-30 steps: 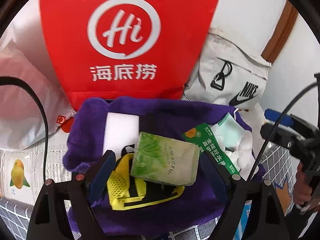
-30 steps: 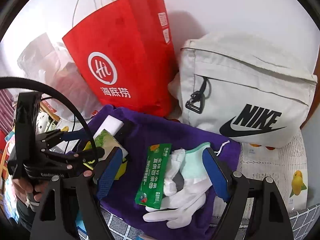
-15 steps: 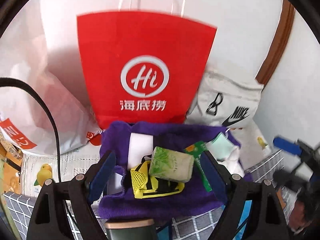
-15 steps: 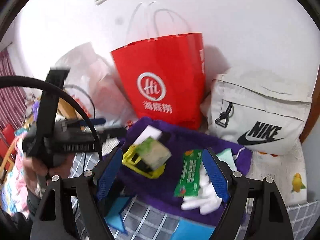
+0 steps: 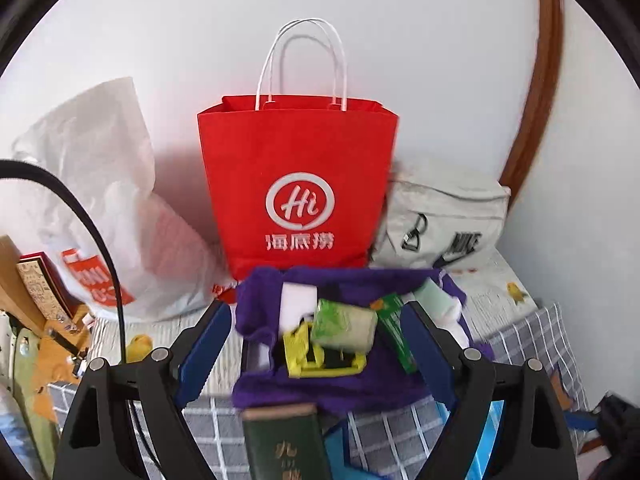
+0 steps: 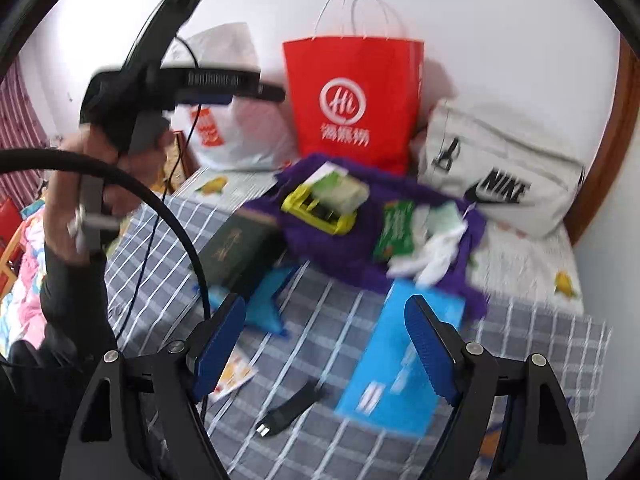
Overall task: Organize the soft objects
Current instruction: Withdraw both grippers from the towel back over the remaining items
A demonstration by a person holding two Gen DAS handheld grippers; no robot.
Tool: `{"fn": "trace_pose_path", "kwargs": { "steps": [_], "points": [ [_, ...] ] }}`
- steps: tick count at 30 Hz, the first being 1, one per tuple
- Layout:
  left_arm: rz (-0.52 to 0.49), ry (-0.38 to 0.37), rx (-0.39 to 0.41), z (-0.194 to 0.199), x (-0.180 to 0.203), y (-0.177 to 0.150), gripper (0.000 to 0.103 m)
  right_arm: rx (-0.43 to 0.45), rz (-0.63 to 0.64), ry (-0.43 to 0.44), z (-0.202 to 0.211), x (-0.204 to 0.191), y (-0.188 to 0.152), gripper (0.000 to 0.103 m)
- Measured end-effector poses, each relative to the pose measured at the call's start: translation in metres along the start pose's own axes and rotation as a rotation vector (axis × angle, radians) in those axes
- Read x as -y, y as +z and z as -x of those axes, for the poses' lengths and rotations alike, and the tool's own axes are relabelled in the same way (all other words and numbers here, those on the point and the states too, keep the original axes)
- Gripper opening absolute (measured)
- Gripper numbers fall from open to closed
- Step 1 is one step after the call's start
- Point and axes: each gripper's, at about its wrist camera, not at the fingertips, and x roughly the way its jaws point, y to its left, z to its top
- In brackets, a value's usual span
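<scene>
Two blue-padded fingers of the left gripper (image 5: 320, 344) stand spread wide, holding and touching nothing; beyond them the purple towel (image 5: 360, 388) carries a green tissue pack (image 5: 346, 326) on a yellow pouch (image 5: 304, 356), before a red bag (image 5: 298, 188).

From the right wrist, the right gripper (image 6: 326, 346) is equally spread and empty above a blue box (image 6: 394, 376); white gloves (image 6: 430, 254) lie on the towel.

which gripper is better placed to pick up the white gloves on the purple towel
Probably the right. The white gloves lie on the purple towel straight ahead of the open right gripper. The left gripper, also open, faces the green packet.
</scene>
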Motion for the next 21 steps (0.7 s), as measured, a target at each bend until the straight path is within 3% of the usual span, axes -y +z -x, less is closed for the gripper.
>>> {"fn": "trace_pose_path", "kwargs": {
  "steps": [6,12,21],
  "points": [
    [-0.021,-0.007,-0.009,0.048,-0.002,-0.031,0.086,-0.084,-0.063,0.078,-0.019,-0.023,-0.059,0.080],
    [-0.031,0.011,-0.034,0.082,-0.005,-0.095,0.086,-0.159,-0.129,-0.007,-0.058,-0.032,-0.110,0.073],
    [-0.010,0.019,-0.171,0.058,-0.002,-0.204,0.086,-0.147,-0.222,-0.062,-0.109,-0.027,-0.127,0.071]
  ]
}}
